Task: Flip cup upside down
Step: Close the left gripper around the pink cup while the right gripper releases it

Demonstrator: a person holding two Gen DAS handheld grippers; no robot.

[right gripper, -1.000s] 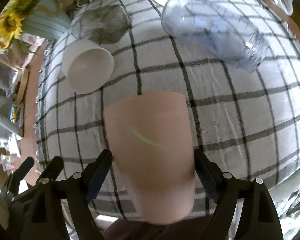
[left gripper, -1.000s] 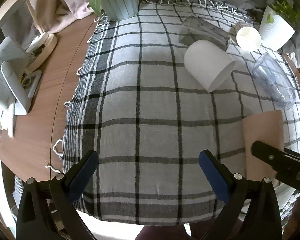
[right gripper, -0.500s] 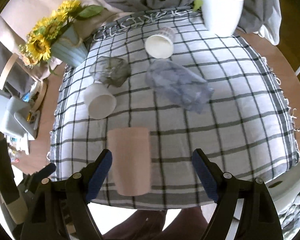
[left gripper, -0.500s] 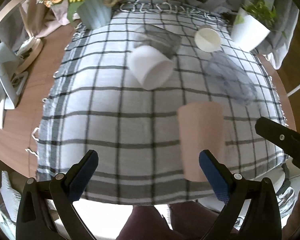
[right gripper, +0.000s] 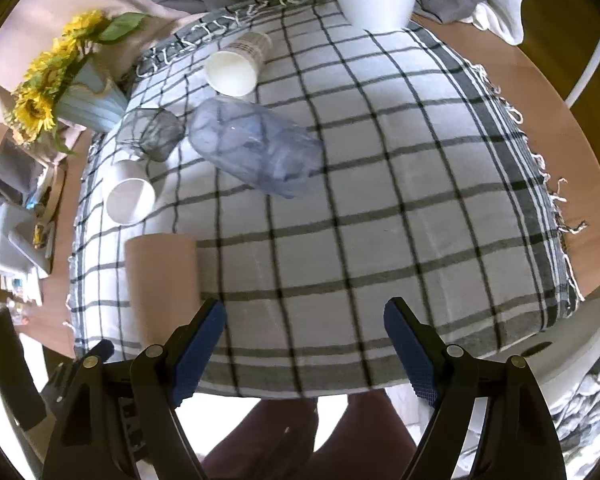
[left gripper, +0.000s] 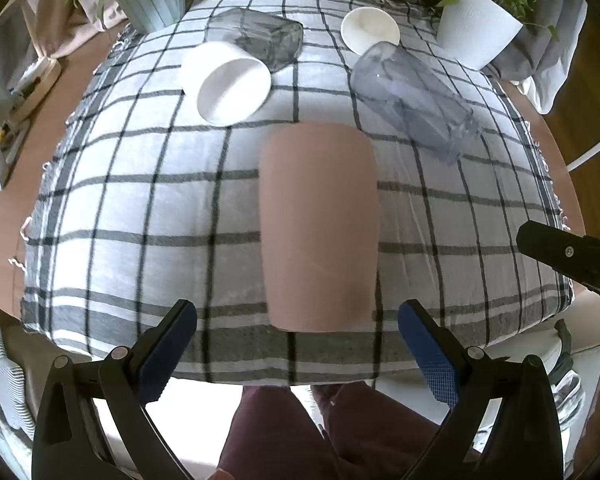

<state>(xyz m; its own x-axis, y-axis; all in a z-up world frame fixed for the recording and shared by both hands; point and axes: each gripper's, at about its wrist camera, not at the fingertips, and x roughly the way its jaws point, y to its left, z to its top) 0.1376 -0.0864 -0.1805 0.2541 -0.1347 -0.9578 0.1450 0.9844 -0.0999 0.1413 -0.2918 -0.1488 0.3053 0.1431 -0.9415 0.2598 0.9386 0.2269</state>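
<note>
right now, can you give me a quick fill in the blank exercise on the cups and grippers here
1. The pink cup stands on the checked ____.
2. The jaws of the left hand-held gripper are ____, holding nothing.
3. The clear blue bottle lies on its ____.
4. The flowers in the pale blue vase are ____ in colour.

Missing words: cloth; open; side; yellow

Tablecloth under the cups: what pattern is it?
The tablecloth is a white and grey plaid with dark check lines and fringed edges, best seen in the right wrist view.
</note>
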